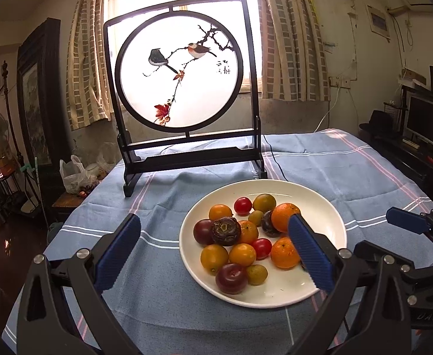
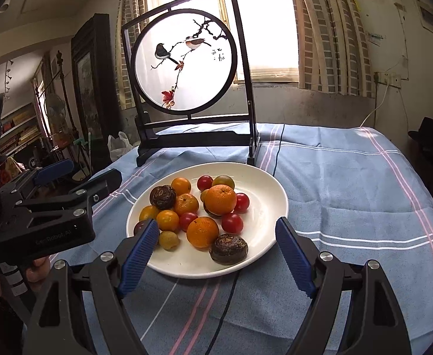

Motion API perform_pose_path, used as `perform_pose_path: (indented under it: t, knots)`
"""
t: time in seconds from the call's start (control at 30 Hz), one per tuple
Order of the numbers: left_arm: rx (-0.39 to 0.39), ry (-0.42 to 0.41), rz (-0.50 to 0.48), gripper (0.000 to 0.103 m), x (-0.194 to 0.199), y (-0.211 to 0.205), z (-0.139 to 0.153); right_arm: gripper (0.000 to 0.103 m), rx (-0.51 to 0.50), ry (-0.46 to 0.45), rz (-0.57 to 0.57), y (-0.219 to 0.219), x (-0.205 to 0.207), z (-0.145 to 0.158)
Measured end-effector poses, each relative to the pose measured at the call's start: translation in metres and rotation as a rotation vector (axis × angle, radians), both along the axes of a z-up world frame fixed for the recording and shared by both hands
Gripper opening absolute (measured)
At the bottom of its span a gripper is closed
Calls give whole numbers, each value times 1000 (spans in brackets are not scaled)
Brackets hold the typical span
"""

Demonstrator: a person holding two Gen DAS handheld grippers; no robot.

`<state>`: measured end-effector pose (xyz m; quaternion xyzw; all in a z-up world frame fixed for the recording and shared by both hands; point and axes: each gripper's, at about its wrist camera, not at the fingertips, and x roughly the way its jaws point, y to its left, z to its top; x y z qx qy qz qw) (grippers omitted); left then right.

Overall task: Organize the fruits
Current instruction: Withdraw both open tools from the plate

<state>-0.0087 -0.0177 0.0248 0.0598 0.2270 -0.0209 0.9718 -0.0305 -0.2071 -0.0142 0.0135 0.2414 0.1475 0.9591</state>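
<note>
A white plate on the blue cloth holds several small fruits: oranges, yellow-orange tomatoes, red cherry tomatoes, dark plums and brown wrinkled fruits. My left gripper is open and empty, its fingers spanning the plate's left part from above. My right gripper is open and empty at the plate's near rim, around an orange and a brown fruit. The right gripper shows in the left wrist view; the left shows in the right wrist view.
A black-framed round bird screen stands behind the plate on the blue striped tablecloth. A thin black cable runs by its right foot. Plastic bags sit on a low stand at the left. A monitor stands at right.
</note>
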Motion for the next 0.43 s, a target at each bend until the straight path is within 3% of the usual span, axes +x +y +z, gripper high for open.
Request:
perform_pose_path:
  t: [0.43]
  knots:
    - [-12,21,21,97,9,6,-9,83,-27,18,-6,6,3,-15]
